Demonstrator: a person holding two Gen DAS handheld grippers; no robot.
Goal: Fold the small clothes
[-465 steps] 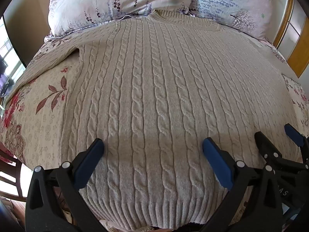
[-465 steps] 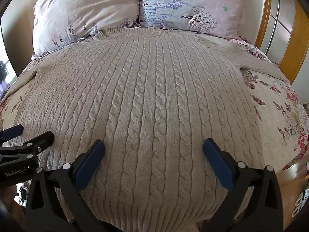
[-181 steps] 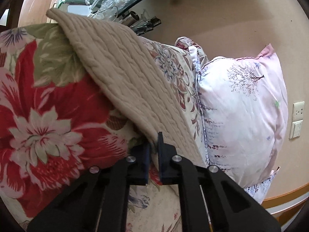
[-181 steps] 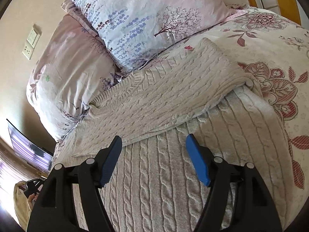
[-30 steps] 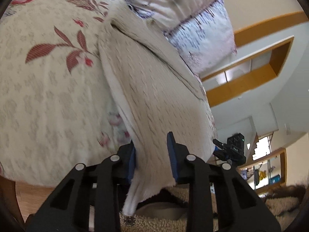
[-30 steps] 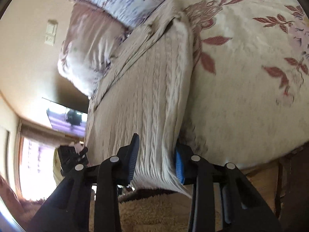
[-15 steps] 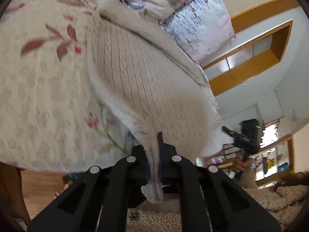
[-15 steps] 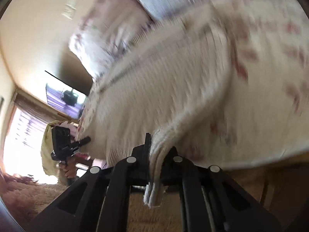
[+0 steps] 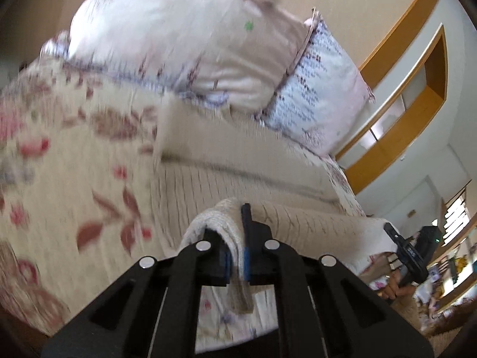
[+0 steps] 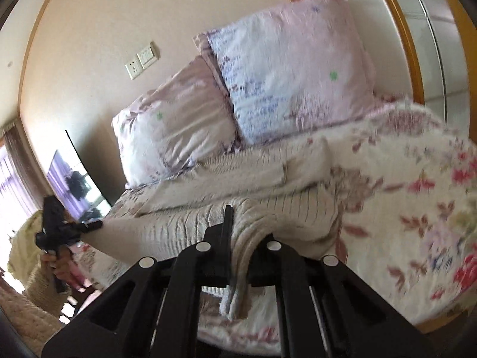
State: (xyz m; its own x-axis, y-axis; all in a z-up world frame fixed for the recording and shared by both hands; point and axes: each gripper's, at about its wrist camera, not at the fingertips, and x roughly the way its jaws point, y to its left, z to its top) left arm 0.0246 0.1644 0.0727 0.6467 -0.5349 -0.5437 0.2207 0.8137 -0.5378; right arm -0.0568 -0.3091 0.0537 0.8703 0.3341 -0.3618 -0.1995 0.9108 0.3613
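Observation:
A beige cable-knit sweater [image 9: 238, 176] lies on the bed with its sleeves folded across the body. My left gripper [image 9: 234, 232] is shut on the left corner of its bottom hem, and the knit drapes over the left finger and hangs down between the arms. In the right wrist view the sweater [image 10: 226, 179] runs toward the pillows, and my right gripper [image 10: 244, 232] is shut on the other hem corner. The hem stretches raised between the two. The other gripper shows at the side of each view: the right gripper [image 9: 408, 250], the left gripper [image 10: 59, 226].
Two floral pillows [image 9: 184, 38] [image 10: 286, 68] lean at the head of the bed. A flowered bedspread [image 9: 59, 179] [image 10: 417, 194] covers the mattress, whose near edge runs below the grippers. A wooden frame [image 9: 396, 59] is to the right, and a wall socket [image 10: 141, 59] and screen [image 10: 71, 179] to the left.
Both grippers closed on the sweater's hem corners and rose, lifting the hem off the bed. Both views rolled and tipped upward toward the pillows.

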